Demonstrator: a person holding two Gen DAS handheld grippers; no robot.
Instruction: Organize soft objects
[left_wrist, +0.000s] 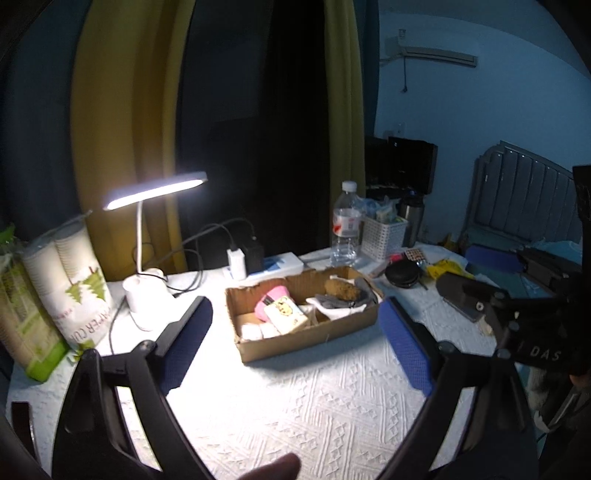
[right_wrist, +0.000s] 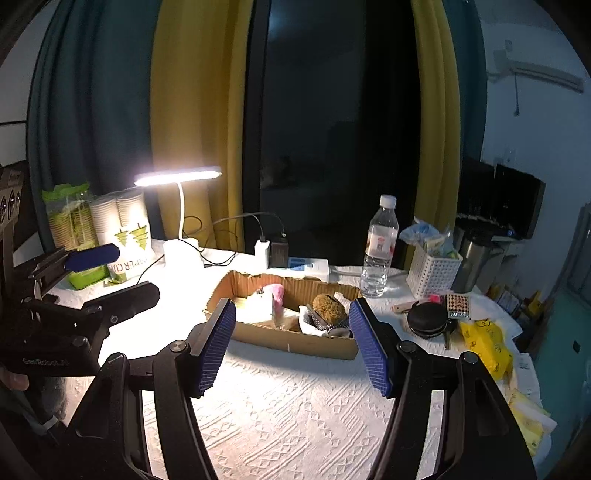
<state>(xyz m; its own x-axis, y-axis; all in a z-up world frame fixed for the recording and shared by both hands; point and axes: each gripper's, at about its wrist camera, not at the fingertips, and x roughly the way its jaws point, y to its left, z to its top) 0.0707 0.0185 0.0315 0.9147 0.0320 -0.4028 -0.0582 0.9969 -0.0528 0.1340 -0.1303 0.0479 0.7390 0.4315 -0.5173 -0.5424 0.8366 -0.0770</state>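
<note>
A shallow cardboard box (left_wrist: 306, 338) (right_wrist: 295, 341) sits mid-table on the white patterned cloth. It holds a pink soft item (left_wrist: 271, 301) (right_wrist: 277, 293), a cream packet with a cartoon print (left_wrist: 285, 314), white rolls (left_wrist: 255, 331), a brown fuzzy lump (left_wrist: 341, 288) (right_wrist: 328, 306) and grey-white cloth (left_wrist: 334, 307). My left gripper (left_wrist: 295, 325) is open and empty, hovering in front of the box. My right gripper (right_wrist: 291, 336) is open and empty, also short of the box. Each gripper shows at the edge of the other's view.
A lit desk lamp (left_wrist: 147, 295) (right_wrist: 181, 254), paper cup sleeves (left_wrist: 70, 280) (right_wrist: 122, 236), chargers on a power strip (right_wrist: 291, 264), a water bottle (left_wrist: 345, 229) (right_wrist: 378, 251), a white basket (left_wrist: 382, 236) (right_wrist: 432, 271), a black round case (right_wrist: 428, 319) and yellow packets (right_wrist: 487, 345) ring the box.
</note>
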